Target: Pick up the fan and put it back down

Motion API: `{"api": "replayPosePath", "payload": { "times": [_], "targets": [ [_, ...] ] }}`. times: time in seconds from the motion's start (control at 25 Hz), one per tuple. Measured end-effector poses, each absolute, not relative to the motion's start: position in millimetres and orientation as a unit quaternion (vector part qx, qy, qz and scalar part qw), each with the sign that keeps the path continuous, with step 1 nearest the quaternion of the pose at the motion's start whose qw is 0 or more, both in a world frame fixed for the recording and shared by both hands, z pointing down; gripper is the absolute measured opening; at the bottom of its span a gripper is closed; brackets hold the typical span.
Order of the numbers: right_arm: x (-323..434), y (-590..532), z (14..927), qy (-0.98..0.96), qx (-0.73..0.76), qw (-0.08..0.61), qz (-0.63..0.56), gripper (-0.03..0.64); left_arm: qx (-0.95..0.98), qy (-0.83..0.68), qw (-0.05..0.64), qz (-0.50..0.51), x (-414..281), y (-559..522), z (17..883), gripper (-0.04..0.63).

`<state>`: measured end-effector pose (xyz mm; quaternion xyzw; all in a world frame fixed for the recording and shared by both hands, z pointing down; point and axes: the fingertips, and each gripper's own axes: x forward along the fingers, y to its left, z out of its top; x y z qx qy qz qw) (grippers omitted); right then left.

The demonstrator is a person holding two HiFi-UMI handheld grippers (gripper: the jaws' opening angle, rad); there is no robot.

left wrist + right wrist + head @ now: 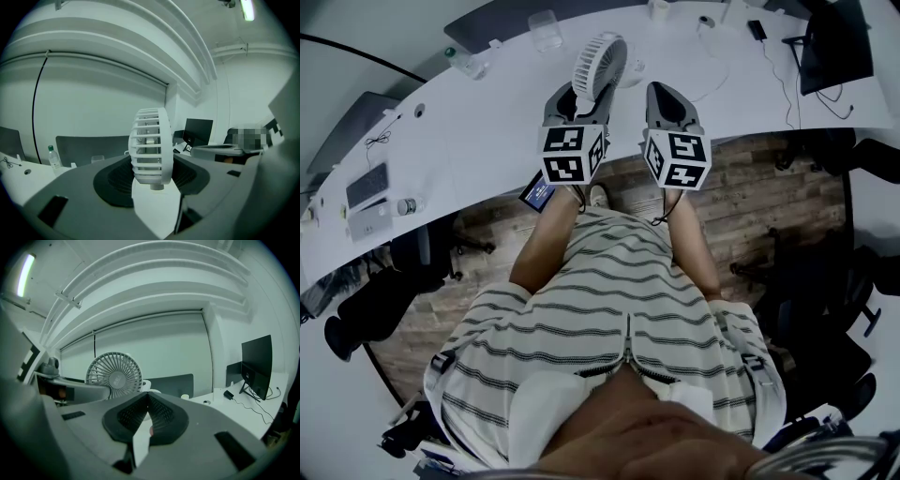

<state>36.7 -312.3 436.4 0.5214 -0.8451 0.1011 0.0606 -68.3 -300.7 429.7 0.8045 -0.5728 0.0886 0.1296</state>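
Fan (600,61), upper centre, clamped edge-on in left hand-held gripper (151,168), jaws wide around cage. Right hand-held gripper (147,397) closed, empty. Pick-up looks done; set-down on bench (487,122) left.

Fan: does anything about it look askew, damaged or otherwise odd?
Nothing damaged or askew. The fan is upright, its grille clamped edge-on in the left tool; the right tool is shut, empty.
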Motion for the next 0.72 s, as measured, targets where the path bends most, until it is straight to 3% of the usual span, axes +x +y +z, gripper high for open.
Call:
{"api": "replayPosePath", "payload": {
  "times": [0.72],
  "targets": [
    [42.1, -311.2, 433.5, -0.847, 0.519, 0.059, 0.099, 0.011, 0.807, -0.575, 0.114, 0.076, -59.1, -301.3, 424.5, 0.227]
  ]
}}
